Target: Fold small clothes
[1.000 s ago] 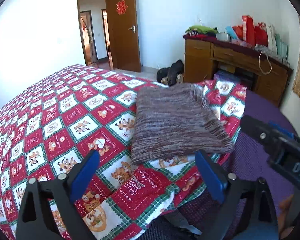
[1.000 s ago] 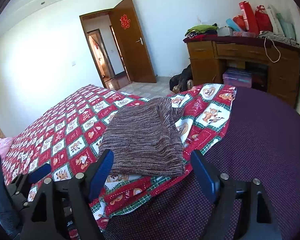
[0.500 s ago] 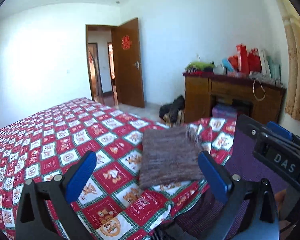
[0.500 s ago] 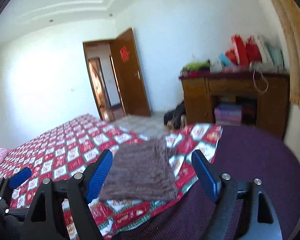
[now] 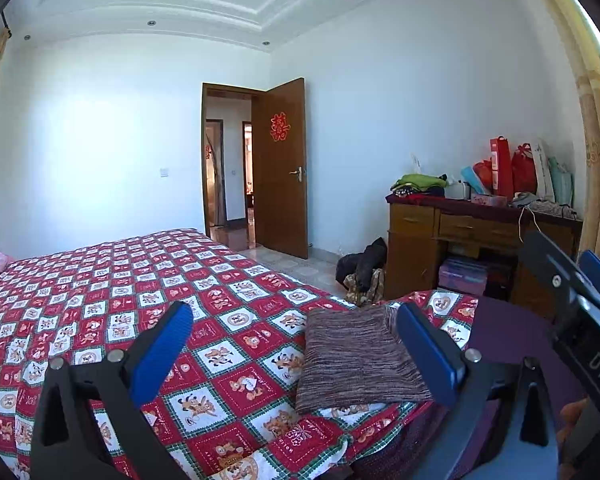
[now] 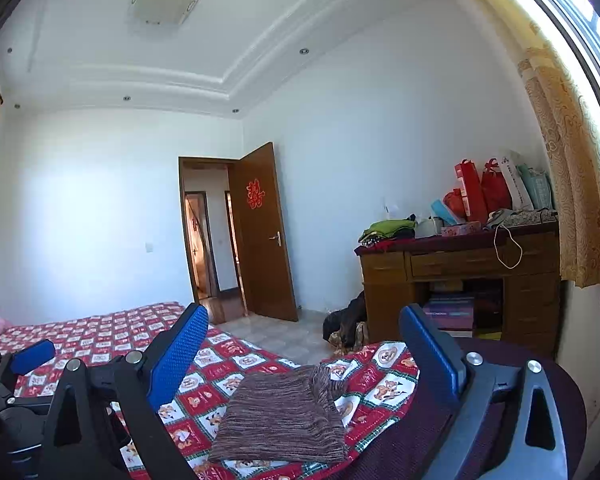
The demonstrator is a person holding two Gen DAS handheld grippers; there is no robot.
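Both claws have drawn back and tilted up since 1 second ago, so the folded brown-and-grey striped knit garment looks smaller. It lies flat near the red cartoon-print bedspread's corner. The left claw and right claw gape apart, empty.

Bed: cartoon-print quilt; folded brown knit near corner.

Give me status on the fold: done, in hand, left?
Done: the brown knit garment lies folded into a neat rectangle on the cartoon-print bedspread, near the bed corner. In hand: nothing; the left gripper and right gripper both have jaws open, clear of the fabric. Left: no other unfolded clothes show on the bed, so this piece looks finished.
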